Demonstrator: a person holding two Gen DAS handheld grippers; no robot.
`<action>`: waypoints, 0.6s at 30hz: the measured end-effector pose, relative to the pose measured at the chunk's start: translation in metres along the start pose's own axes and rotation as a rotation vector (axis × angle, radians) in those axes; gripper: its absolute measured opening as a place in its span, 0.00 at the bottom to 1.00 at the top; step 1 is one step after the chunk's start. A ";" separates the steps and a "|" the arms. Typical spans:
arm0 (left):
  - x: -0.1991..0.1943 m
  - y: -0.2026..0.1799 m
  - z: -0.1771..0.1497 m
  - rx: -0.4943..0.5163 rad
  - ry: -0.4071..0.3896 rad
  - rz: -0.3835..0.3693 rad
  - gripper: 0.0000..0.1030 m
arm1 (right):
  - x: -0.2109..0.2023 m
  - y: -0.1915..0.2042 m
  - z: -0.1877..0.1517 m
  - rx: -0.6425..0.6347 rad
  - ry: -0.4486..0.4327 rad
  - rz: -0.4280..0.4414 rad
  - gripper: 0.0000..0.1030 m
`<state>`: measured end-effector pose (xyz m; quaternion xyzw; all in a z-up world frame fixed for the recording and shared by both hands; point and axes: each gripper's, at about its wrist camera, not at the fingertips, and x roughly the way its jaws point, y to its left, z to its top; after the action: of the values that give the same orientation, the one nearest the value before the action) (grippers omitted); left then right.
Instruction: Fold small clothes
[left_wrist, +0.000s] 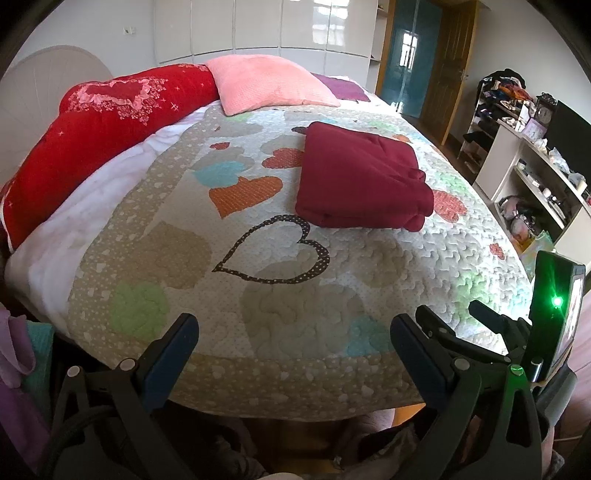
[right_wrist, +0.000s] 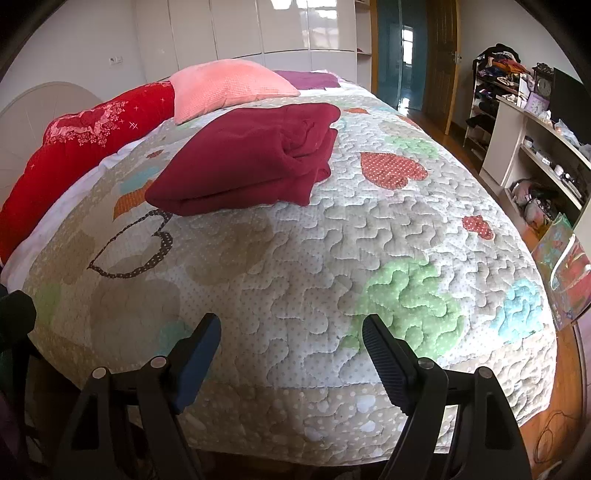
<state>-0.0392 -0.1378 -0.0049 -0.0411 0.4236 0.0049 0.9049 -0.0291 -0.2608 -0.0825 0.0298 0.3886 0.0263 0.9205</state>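
A dark red garment (left_wrist: 360, 177) lies folded into a thick rectangle on the heart-patterned quilt (left_wrist: 280, 306) of the bed. It also shows in the right wrist view (right_wrist: 251, 155), left of centre. My left gripper (left_wrist: 293, 332) is open and empty, held back over the near edge of the bed, well short of the garment. My right gripper (right_wrist: 291, 336) is open and empty too, over the near edge of the quilt (right_wrist: 332, 258). The right gripper's body (left_wrist: 554, 314) shows at the right edge of the left wrist view.
A pink pillow (left_wrist: 266, 83) and a long red cushion (left_wrist: 96, 125) lie at the head of the bed. Shelves with clutter (left_wrist: 532, 155) stand along the right wall. A colourful bag (right_wrist: 565, 266) leans by the bed's right side. Purple cloth (left_wrist: 14, 354) hangs at lower left.
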 end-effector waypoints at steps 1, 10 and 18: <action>0.000 0.000 0.000 -0.001 -0.002 0.004 1.00 | 0.000 0.000 0.000 0.000 0.000 0.000 0.80; 0.001 0.003 0.001 -0.014 0.000 0.030 1.00 | -0.001 0.002 -0.001 -0.017 -0.013 -0.004 0.80; 0.003 -0.001 0.000 0.003 0.008 0.047 1.00 | -0.001 0.001 -0.001 -0.013 -0.014 -0.006 0.81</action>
<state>-0.0373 -0.1386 -0.0070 -0.0297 0.4279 0.0251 0.9030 -0.0304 -0.2598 -0.0820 0.0229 0.3822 0.0260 0.9234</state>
